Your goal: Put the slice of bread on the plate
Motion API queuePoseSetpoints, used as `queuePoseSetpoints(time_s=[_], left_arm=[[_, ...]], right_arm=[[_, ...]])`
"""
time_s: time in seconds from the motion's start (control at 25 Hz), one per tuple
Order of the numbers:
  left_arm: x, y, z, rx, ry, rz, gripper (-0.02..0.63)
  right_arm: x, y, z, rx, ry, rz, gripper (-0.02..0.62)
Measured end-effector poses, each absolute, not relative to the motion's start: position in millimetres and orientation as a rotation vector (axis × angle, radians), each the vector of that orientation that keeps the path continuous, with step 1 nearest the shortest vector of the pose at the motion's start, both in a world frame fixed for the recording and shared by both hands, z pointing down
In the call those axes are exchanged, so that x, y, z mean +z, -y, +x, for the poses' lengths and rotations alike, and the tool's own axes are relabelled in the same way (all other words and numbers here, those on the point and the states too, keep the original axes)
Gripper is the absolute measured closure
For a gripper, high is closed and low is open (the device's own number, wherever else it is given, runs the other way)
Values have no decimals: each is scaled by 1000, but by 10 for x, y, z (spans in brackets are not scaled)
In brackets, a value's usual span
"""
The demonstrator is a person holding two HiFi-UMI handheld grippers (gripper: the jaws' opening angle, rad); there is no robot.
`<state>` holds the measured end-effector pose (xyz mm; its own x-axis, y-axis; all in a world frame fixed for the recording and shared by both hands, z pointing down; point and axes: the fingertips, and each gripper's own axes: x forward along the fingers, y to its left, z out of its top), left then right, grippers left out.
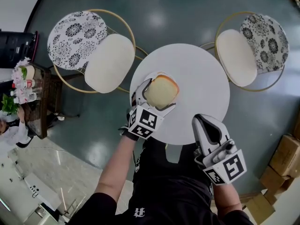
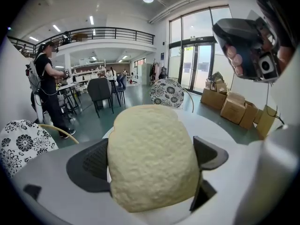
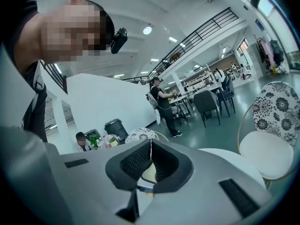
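Observation:
A slice of bread (image 1: pixel 161 91), pale with a tan crust, is held over the left part of the round white table (image 1: pixel 199 78). My left gripper (image 1: pixel 159 94) is shut on it, one jaw on each side. In the left gripper view the bread (image 2: pixel 150 158) fills the space between the dark pads (image 2: pixel 89 165). A thin white rim shows at the bread's far edge; I cannot tell whether it is a plate. My right gripper (image 1: pixel 205 122) hangs at the table's near edge with its jaws together and nothing in them (image 3: pixel 151 146).
Two gold-framed chairs with cream seats and patterned backs stand behind the table, one at the left (image 1: pixel 93 48) and one at the right (image 1: pixel 251 48). Cardboard boxes (image 1: pixel 281 165) lie on the floor at right. A side table with bottles (image 1: pixel 26 86) stands at left.

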<state>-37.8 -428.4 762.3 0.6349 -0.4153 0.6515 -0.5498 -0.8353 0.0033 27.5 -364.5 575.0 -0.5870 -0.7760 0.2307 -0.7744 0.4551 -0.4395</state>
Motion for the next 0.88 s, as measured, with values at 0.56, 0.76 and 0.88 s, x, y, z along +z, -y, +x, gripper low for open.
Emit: queuePoseSetpoints(time_s=[0.56,0.76,0.88], left_arm=[[8072,4419,-333,1089,736,2596,57],[8176,4417,-337,1143,727,2586,57],[8186,4423,-317,1151,727,2597,55]], right_arm=[[5953,3736,321,-838,-2652,-1424,588],[5969,3769,324,-839,-2652,-1410,589],[5979,3774,337,-841,-2655,-1405,588]])
